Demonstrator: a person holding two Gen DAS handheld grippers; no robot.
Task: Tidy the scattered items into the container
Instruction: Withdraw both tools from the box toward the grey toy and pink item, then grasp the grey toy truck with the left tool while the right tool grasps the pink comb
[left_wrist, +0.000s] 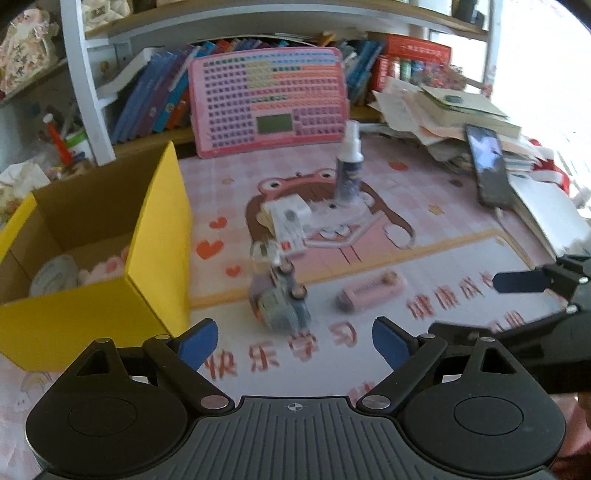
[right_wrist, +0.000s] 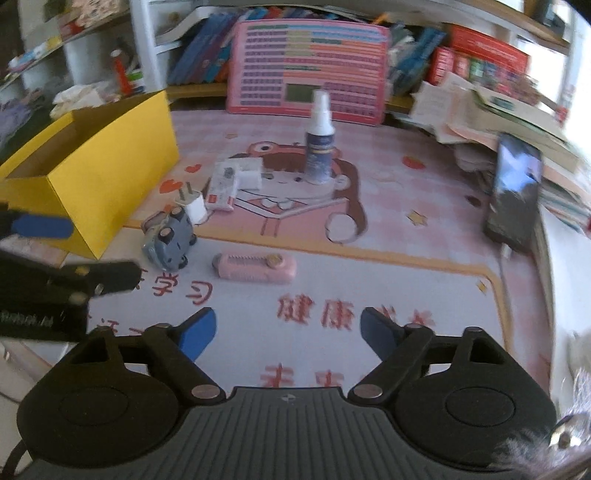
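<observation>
While both grippers, left gripper and right gripper, hover spread and empty, the grey toy car lies just beside the yellow box; the pink utility knife lies near it; next comes a reach and grasp.

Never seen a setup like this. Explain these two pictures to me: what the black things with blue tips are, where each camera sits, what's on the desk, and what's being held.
A person holds a two-finger grabber in each hand, each carrying a camera looking along its blue fingers. One picture looks from the left gripper, the other from the right gripper. Both are open and hold nothing. On the pink mat lie a toy car, a pink case, a plug, small white boxes and an upright spray bottle. The yellow box is the container.
</observation>
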